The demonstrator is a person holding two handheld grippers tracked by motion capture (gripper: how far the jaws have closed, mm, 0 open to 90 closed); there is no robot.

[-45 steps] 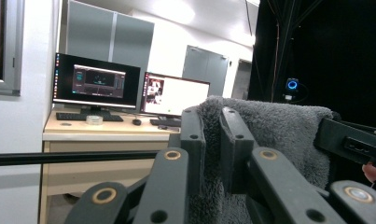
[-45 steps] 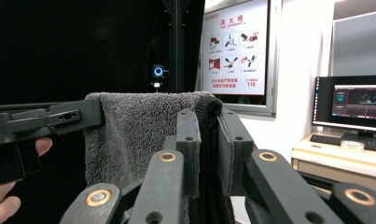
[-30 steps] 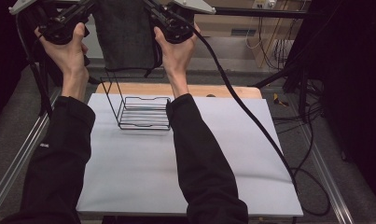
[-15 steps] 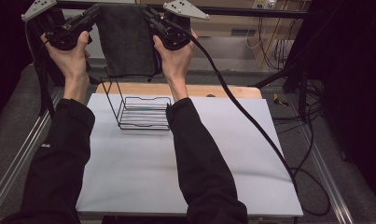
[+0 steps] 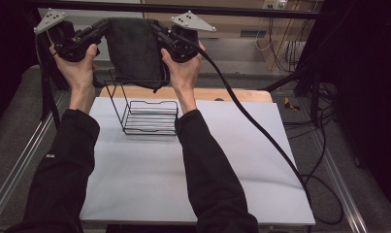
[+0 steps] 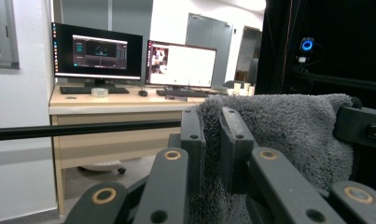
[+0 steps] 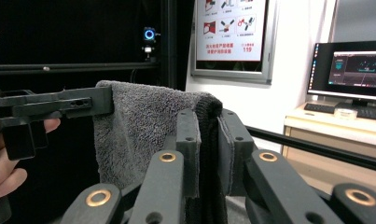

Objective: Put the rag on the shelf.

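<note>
A dark grey towel hangs spread between my two grippers, high above the table's far edge. My left gripper is shut on the towel's left top corner; in the left gripper view its jaws pinch the fluffy cloth at that gripper. My right gripper is shut on the right top corner, and the towel shows bunched between that gripper's jaws. The towel's lower edge hangs just above a black wire basket on the white table.
The wire basket stands at the table's far left-middle with its tall back frame up. A black cable trails from the right gripper over the table's right side. A wooden board lies at the far edge. A desk with monitors stands beyond.
Both grippers have come down and nearer together with the towel stretched between them, bringing its lower edge closer to the basket.
</note>
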